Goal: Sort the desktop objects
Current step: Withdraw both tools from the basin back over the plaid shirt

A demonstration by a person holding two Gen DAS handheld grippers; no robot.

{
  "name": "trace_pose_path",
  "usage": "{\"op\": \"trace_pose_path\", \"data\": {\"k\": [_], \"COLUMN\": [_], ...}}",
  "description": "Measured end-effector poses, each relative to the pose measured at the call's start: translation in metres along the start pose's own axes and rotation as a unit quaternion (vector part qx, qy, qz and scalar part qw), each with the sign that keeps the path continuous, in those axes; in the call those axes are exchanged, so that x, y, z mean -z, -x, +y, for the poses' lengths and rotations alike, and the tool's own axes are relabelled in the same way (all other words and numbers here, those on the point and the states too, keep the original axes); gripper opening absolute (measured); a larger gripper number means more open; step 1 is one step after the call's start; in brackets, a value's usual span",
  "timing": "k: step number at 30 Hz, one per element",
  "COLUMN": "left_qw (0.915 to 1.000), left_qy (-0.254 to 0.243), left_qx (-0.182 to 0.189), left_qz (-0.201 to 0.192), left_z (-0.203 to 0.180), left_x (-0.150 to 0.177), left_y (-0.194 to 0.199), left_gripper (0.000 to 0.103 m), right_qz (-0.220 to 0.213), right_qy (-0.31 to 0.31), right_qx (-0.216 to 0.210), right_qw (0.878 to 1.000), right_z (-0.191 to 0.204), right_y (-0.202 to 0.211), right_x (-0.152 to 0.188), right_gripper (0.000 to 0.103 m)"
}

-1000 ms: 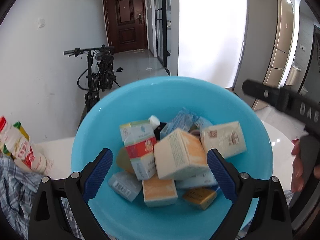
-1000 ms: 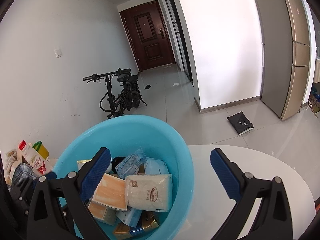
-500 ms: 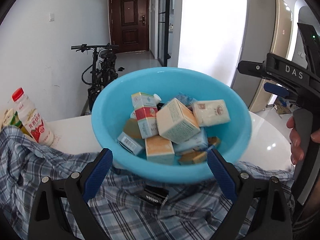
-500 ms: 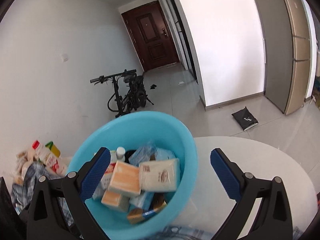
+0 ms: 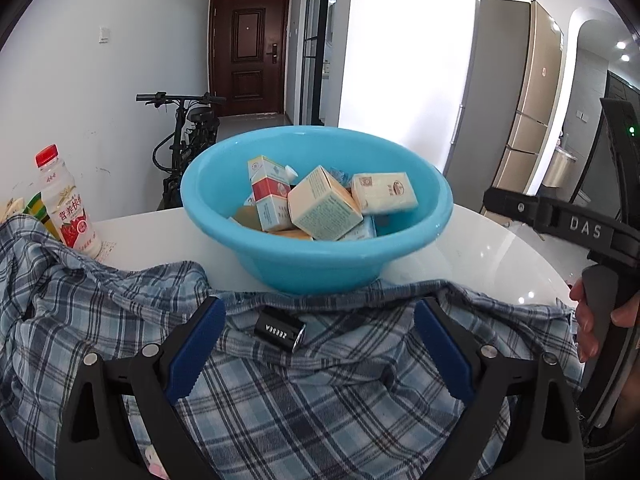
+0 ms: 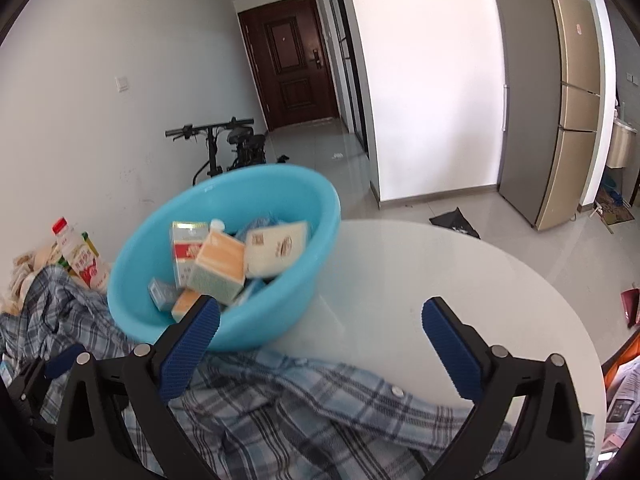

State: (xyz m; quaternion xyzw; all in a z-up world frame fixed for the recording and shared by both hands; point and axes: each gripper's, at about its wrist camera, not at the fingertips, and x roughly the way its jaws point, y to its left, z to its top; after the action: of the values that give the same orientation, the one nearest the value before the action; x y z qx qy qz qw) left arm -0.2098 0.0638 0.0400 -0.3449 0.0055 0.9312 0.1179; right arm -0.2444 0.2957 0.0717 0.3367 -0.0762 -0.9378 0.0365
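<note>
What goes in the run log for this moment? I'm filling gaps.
left gripper: open, over plaid shirt | right gripper: open | blue basin: full, on table

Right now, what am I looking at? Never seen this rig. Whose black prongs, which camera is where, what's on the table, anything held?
No robot: a person holds a two-finger gripper in each hand, each with a fisheye camera looking along its fingers. One picture is from the left gripper, the other from the right gripper. The blue-padded prongs are the fingers. Both are open and hold nothing. On the white table stand a blue basin full of small boxes and packets, a plaid shirt in front of it, and a bottle at the left. The right hand shows at the edge of the left view.
</note>
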Motion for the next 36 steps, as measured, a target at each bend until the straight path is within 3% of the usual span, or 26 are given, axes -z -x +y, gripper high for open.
{"op": "trace_pose_path", "data": {"k": [6,12,17,22,27,31,36], "left_qw": [0.9998,0.9972,0.9944,0.9921,0.9901,0.9874,0.9862], "left_qy": [-0.016,-0.023,-0.019,-0.008,-0.012,-0.06,-0.07], "left_qx": [-0.011,-0.014,-0.049,-0.052,-0.047,-0.033,0.024], "left_qz": [0.006,0.07,0.092,0.114,0.131,0.143,0.148], "left_z": [0.005,0.029,0.06,0.076,0.081,0.089,0.1], "left_x": [0.015,0.051,0.075,0.087,0.104,0.119,0.113], "left_y": [0.017,0.016,0.022,0.018,0.013,0.015,0.011], "left_gripper": [0.097,0.097,0.097,0.097,0.097,0.097,0.097], "right_qz": [0.006,0.006,0.018,0.025,0.047,0.067,0.077], "right_qy": [0.037,0.059,0.095,0.109,0.123,0.157,0.173], "right_qx": [-0.003,-0.039,-0.064,-0.077,-0.08,-0.084,-0.1], "right_qw": [0.999,0.997,0.993,0.991,0.988,0.982,0.977], "right_z": [0.009,0.026,0.048,0.061,0.07,0.073,0.067], "right_y": [0.016,0.03,0.029,0.023,0.012,0.01,0.011], "right_x": [0.022,0.036,0.048,0.061,0.073,0.085,0.096], "right_gripper": [0.101,0.101,0.101,0.101,0.101,0.101,0.101]}}
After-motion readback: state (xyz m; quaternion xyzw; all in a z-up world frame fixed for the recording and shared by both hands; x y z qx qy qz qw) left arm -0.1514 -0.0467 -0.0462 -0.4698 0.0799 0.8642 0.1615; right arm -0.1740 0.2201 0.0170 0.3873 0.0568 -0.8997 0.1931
